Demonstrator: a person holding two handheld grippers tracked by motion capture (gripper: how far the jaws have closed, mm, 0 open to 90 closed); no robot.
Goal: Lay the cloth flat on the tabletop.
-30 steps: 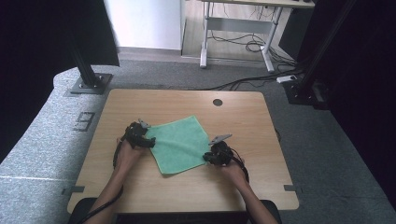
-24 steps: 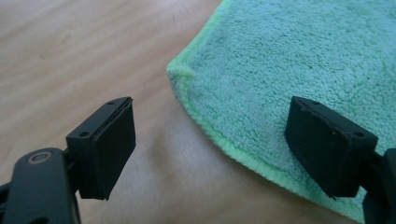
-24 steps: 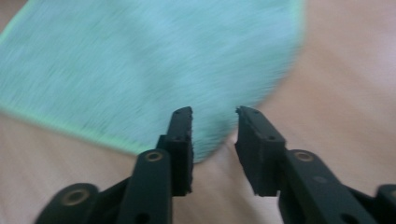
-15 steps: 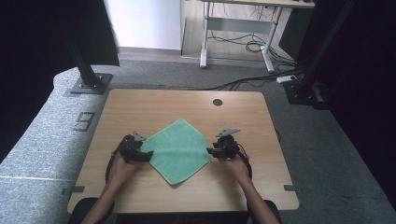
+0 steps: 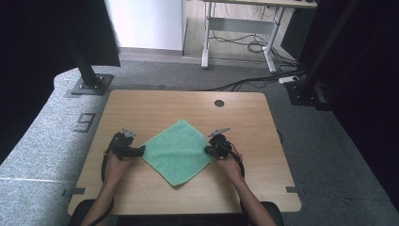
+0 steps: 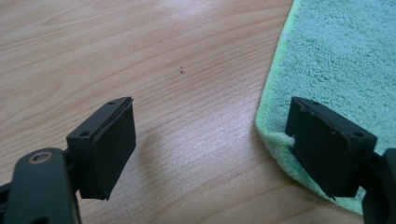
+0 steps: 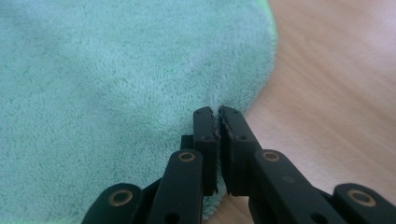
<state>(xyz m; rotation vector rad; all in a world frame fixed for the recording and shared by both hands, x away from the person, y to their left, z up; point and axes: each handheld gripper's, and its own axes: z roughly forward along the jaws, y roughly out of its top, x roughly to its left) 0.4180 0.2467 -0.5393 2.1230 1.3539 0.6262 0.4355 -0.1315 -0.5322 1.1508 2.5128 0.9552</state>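
Note:
A green terry cloth lies flat on the wooden table, turned like a diamond. My left gripper sits at the cloth's left corner. In the left gripper view the gripper is open, one jaw over bare wood and the other touching the edge of the cloth. My right gripper is at the cloth's right corner. The right gripper view shows this gripper shut on a pinch of the cloth near its rounded corner.
A round cable hole is in the table's far side. Bare wood surrounds the cloth on all sides. Beyond the table are grey carpet, black stand bases and a desk frame with cables.
The cloth has turned from a slanted square into a diamond and shifted slightly toward the person. Both hands moved a little apart, along with the cloth's side corners.

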